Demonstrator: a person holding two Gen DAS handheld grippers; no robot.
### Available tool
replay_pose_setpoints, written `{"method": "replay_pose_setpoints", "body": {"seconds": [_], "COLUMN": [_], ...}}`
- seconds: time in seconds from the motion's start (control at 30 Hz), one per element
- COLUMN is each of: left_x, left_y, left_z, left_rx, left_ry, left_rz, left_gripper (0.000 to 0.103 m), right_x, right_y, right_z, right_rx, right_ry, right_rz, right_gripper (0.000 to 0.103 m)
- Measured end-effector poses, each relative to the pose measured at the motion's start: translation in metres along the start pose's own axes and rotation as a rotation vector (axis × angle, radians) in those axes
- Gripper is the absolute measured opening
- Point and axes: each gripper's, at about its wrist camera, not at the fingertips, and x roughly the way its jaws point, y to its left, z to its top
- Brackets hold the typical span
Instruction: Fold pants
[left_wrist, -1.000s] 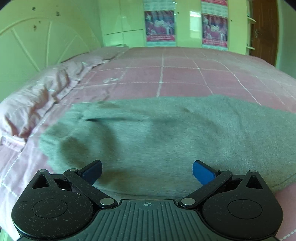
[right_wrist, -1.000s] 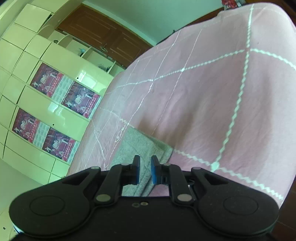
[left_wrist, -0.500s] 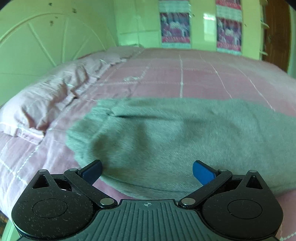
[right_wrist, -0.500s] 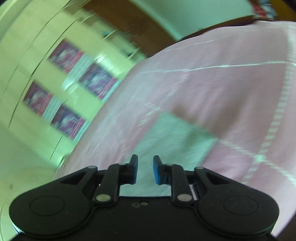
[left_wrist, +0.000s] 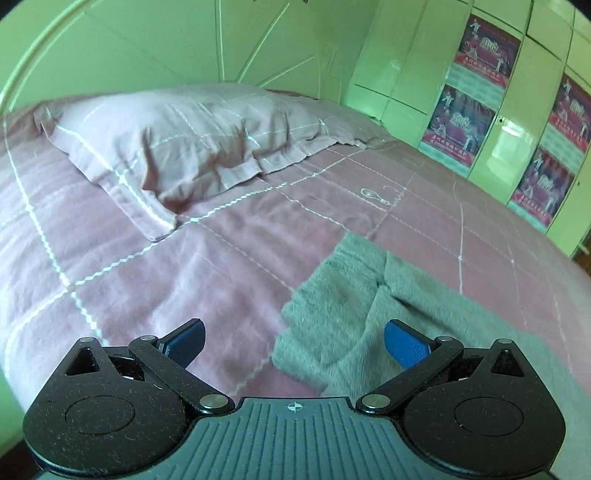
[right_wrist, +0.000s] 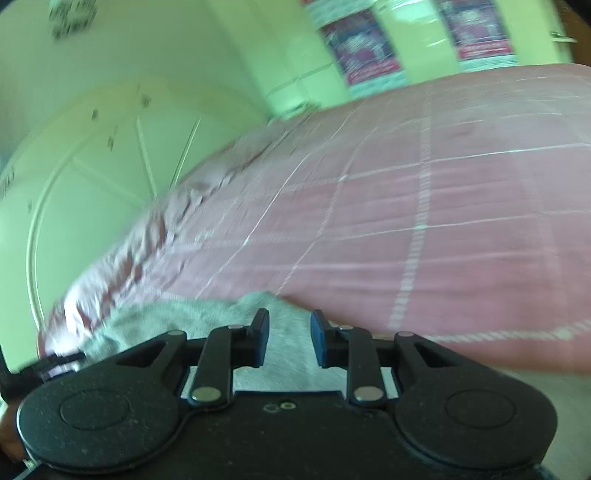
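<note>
The grey pants (left_wrist: 369, 295) lie flat on the pink checked bed sheet (left_wrist: 147, 266). In the left wrist view one end of them, with a folded layer on top, reaches under my right-hand finger. My left gripper (left_wrist: 293, 326) hovers over that end, open wide, with nothing between its blue pads. In the blurred right wrist view the pants (right_wrist: 177, 317) show just beyond and below my right gripper (right_wrist: 290, 321). Its jaws are opening, a narrow gap stands between the pads, and no cloth is pinched in it.
A pink pillow (left_wrist: 192, 140) lies at the head of the bed against a pale green headboard (left_wrist: 184, 44). A green wardrobe with posters (left_wrist: 498, 110) stands beyond the bed. Bare sheet (right_wrist: 443, 221) stretches to the right of the pants.
The left gripper has swung left, from the middle of the pants to their end near the pillow. The right gripper swept across the bed, rolled, and its pads have parted a little.
</note>
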Motion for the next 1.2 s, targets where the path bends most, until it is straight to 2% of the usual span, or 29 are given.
{"method": "replay_pose_setpoints", "body": {"seconds": [0.03, 0.1, 0.13, 0.2, 0.33, 0.37, 0.43, 0.53, 0.57, 0.6, 0.63, 0.73, 0.77, 0.83, 0.9, 0.93, 1.0, 1.07, 1.1, 1.2], "left_x": [0.006, 0.019, 0.025, 0.031, 0.032, 0.034, 0.034, 0.034, 0.032, 0.03, 0.026, 0.041, 0.046, 0.047, 0.045, 0.041, 0.023, -0.002, -0.01, -0.022], "left_y": [0.001, 0.001, 0.002, 0.004, 0.013, 0.015, 0.016, 0.019, 0.021, 0.023, 0.026, 0.025, 0.028, 0.034, 0.031, 0.03, 0.028, 0.013, 0.003, -0.036], "left_z": [0.003, 0.006, 0.006, 0.006, 0.005, 0.005, 0.003, 0.004, 0.007, 0.011, 0.015, 0.009, 0.007, 0.006, 0.007, 0.009, 0.013, 0.015, 0.015, 0.012], "left_rx": [0.0, 0.02, 0.021, 0.013, -0.033, -0.04, -0.032, -0.03, -0.044, -0.052, -0.048, 0.013, 0.007, -0.028, -0.006, -0.011, -0.024, 0.044, 0.078, 0.19], "left_ry": [0.009, 0.045, 0.058, 0.062, 0.064, 0.065, 0.063, 0.042, 0.023, -0.001, -0.021, 0.039, 0.045, 0.051, 0.047, 0.039, -0.004, -0.087, -0.113, -0.173], "left_rz": [-0.009, -0.025, -0.036, -0.075, -0.162, -0.181, -0.201, -0.225, -0.234, -0.233, -0.24, -0.21, -0.214, -0.229, -0.22, -0.219, -0.213, -0.161, -0.173, -0.19], "left_gripper": [0.1, 0.083, 0.079, 0.069, 0.057, 0.054, 0.05, 0.042, 0.035, 0.022, 0.02, 0.02, 0.021, 0.022, 0.022, 0.022, 0.024, 0.024, 0.024, 0.024], "right_x": [0.017, 0.047, 0.059, 0.081, 0.11, 0.117, 0.119, 0.116, 0.114, 0.11, 0.11, 0.13, 0.133, 0.13, 0.12, 0.11, 0.081, 0.053, 0.044, 0.045], "right_y": [0.009, 0.019, 0.021, 0.023, 0.021, 0.023, 0.028, 0.047, 0.05, 0.051, 0.054, 0.049, 0.046, 0.043, 0.046, 0.048, 0.05, 0.056, 0.06, 0.083], "right_z": [0.004, 0.01, 0.013, 0.019, 0.026, 0.027, 0.027, 0.028, 0.03, 0.032, 0.034, 0.019, 0.014, 0.011, 0.013, 0.016, 0.019, 0.017, 0.014, -0.005], "right_rx": [-0.037, -0.075, -0.085, -0.106, -0.121, -0.134, -0.162, -0.224, -0.217, -0.209, -0.205, -0.206, -0.195, -0.157, -0.154, -0.155, -0.146, -0.163, -0.162, -0.162], "right_ry": [0.023, 0.071, 0.088, 0.121, 0.205, 0.236, 0.254, 0.235, 0.214, 0.192, 0.177, 0.257, 0.259, 0.231, 0.198, 0.162, 0.084, 0.022, 0.011, 0.059], "right_rz": [-0.001, 0.001, 0.002, -0.005, 0.032, 0.035, 0.041, 0.009, 0.007, 0.005, 0.004, -0.049, -0.052, -0.052, -0.057, -0.065, -0.062, -0.052, -0.03, 0.047], "right_gripper": [0.02, 0.026, 0.029, 0.029, 0.03, 0.027, 0.0, 0.0, 0.0, 0.0, 0.0, 0.0, 0.0, 0.0, 0.0, 0.004, 0.004, 0.005, 0.008, 0.008]}}
